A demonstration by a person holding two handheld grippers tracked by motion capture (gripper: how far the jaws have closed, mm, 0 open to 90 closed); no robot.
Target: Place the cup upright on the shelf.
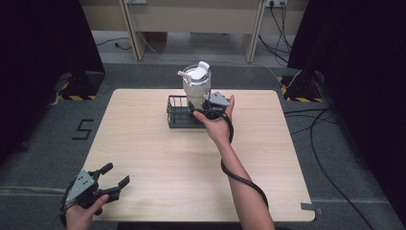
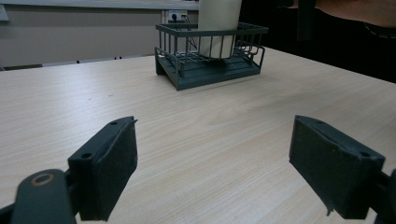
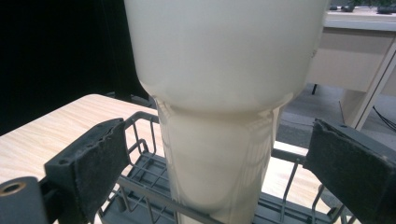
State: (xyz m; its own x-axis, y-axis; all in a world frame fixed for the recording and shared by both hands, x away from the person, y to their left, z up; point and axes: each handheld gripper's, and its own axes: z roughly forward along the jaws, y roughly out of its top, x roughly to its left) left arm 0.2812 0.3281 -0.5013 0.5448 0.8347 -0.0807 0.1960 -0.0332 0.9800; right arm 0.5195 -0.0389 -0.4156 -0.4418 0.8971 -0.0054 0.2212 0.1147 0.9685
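A cream tumbler [image 1: 196,86] with a clear lid stands upright in the right end of a dark wire basket [image 1: 178,113] at the table's far middle. My right gripper [image 1: 205,107] is at the tumbler's near right side, open, its jaws on either side of the narrow lower body [image 3: 217,168] with gaps on both sides. The basket's rim [image 3: 140,186] runs under the jaws. My left gripper [image 1: 115,175] rests open at the table's near left corner, nothing between its pads [image 2: 114,163]. From there the basket [image 2: 210,56] and tumbler [image 2: 218,23] stand far off.
The light wooden table [image 1: 158,163] lies bare between the two grippers. A black cable [image 1: 239,177] trails along the right forearm. Dark curtains flank the table and desk legs [image 1: 134,33] and floor cables [image 1: 316,124] lie beyond it.
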